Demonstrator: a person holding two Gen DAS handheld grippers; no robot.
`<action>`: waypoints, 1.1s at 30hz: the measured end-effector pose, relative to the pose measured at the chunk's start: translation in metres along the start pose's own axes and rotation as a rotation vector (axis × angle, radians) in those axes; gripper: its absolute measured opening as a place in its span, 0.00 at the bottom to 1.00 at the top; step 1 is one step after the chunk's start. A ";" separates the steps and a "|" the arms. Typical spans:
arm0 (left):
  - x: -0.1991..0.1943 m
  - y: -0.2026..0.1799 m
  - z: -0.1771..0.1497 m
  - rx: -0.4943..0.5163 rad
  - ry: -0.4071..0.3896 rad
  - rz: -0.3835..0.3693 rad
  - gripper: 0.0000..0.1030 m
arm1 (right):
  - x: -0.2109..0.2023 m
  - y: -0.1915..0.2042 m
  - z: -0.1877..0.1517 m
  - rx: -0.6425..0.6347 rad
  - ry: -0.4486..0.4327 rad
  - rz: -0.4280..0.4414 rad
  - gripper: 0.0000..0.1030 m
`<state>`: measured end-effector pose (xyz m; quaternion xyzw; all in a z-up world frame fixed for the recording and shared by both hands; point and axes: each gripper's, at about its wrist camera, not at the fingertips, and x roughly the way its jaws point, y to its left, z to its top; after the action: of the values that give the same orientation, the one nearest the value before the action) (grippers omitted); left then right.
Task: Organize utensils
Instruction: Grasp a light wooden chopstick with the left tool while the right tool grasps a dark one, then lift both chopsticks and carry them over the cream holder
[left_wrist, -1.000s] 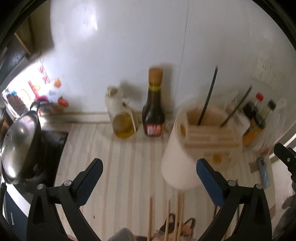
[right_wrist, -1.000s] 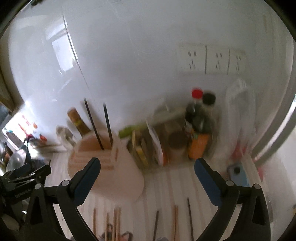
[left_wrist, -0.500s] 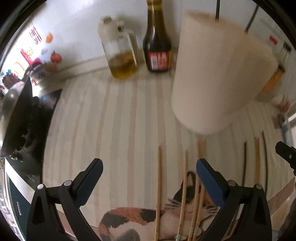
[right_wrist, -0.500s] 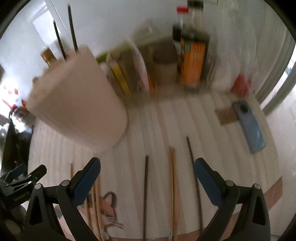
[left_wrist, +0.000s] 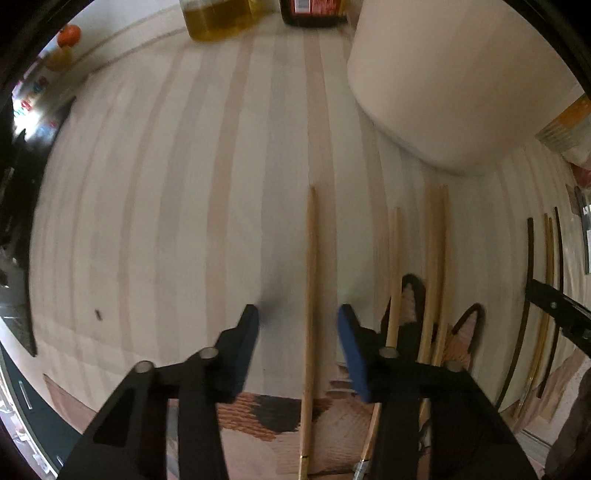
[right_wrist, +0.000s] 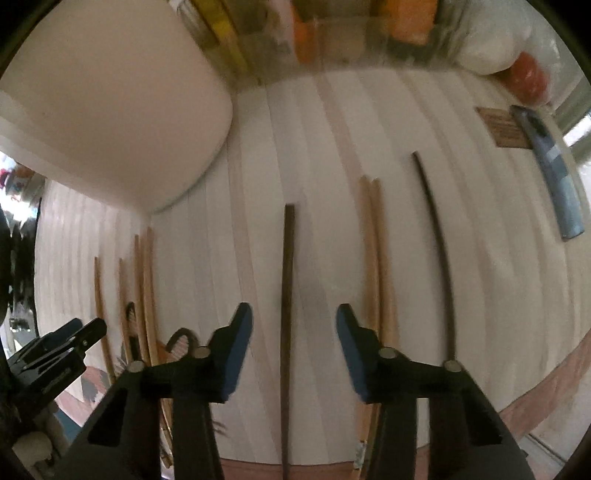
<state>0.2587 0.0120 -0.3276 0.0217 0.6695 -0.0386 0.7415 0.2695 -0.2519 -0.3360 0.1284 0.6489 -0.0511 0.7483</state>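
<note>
Both grippers have dropped to the mat. The left gripper (left_wrist: 298, 319) is closing astride a bamboo chopstick (left_wrist: 311, 280); the right gripper (right_wrist: 294, 317) is closing astride a dark chopstick (right_wrist: 287, 280). Neither is pinched yet; pickup is imminent.

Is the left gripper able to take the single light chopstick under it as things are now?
Probably yes. The left gripper, jaws closing, straddles the light chopstick with nothing between; the neighbouring chopstick lies outside the right finger.
</note>
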 end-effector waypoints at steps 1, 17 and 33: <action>0.000 -0.001 0.000 0.004 -0.006 0.001 0.31 | 0.004 0.002 0.000 -0.005 0.015 -0.013 0.37; 0.000 0.031 0.018 -0.052 -0.014 -0.022 0.04 | 0.024 0.022 -0.002 -0.140 0.120 -0.031 0.06; -0.007 0.007 0.012 -0.019 -0.060 0.007 0.04 | 0.029 0.026 0.024 -0.138 0.118 -0.049 0.05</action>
<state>0.2704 0.0185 -0.3198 0.0161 0.6471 -0.0303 0.7616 0.3029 -0.2307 -0.3586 0.0635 0.6967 -0.0168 0.7144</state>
